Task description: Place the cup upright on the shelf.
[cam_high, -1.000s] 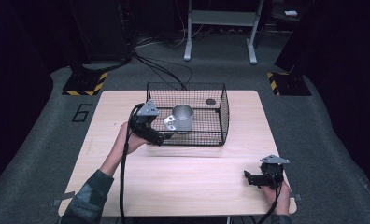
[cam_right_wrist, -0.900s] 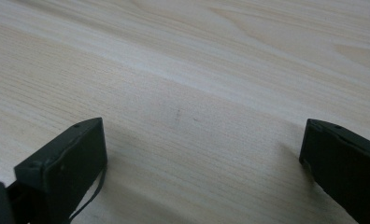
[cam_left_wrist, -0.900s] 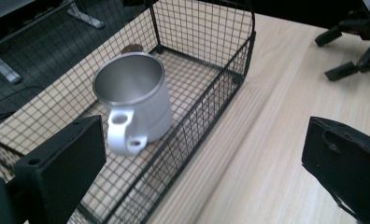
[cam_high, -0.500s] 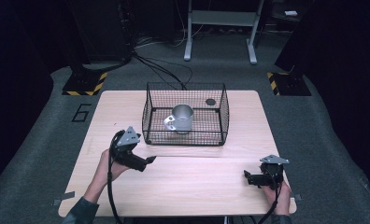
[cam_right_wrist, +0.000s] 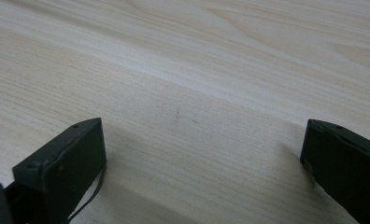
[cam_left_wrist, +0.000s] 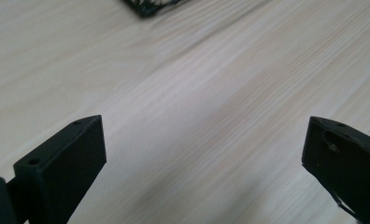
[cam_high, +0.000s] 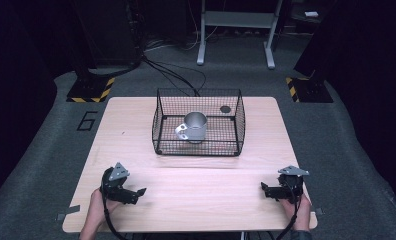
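Wooden table (cam_high: 196, 192) taken as the landmark: left gripper (cam_high: 136, 192) at the near left corner, right gripper (cam_high: 264, 188) at the near right corner, both low over the bare top, jaws spread wide and empty, probably parked there to leave the middle free. Farther back, past the table's centre, black wire basket (cam_high: 198, 150) standing squarely on the top, with the metal mug (cam_high: 195, 126) upright inside, handle toward the near left, well apart from both grippers. Placement judged complete.
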{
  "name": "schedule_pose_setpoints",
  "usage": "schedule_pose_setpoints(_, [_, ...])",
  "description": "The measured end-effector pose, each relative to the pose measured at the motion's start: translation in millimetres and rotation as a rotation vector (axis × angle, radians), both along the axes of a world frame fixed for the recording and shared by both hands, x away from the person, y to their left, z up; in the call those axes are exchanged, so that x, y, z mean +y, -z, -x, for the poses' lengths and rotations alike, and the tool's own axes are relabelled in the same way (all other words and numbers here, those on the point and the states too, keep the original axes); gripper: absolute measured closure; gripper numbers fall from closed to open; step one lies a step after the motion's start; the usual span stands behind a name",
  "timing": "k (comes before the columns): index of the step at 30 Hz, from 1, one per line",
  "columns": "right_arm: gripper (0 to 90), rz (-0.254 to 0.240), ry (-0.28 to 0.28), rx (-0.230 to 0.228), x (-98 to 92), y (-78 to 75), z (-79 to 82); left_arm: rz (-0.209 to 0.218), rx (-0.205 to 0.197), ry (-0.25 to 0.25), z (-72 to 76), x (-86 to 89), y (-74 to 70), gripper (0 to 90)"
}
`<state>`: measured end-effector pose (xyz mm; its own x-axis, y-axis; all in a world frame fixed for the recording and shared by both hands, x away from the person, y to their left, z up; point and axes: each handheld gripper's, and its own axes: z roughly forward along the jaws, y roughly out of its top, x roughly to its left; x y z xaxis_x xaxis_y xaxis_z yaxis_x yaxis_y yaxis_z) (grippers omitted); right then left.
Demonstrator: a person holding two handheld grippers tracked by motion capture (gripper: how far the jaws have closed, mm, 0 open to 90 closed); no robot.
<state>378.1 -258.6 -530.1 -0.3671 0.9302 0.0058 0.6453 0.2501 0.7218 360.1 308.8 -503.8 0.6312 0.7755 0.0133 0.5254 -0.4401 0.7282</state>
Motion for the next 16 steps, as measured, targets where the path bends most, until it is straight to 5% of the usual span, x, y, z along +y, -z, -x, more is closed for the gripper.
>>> schedule_pose_setpoints(8, [0.0,0.0,-0.001,-0.001,-0.1,0.0,-0.1,-0.04,0.034,-0.048,-1.7,6.0,24.3,0.0])
schedule_pose_setpoints(16, [0.0,0.003,-0.005,-0.001,-0.6,0.0,0.2,-0.011,0.015,-0.058,-3.3,6.4,27.4,0.0])
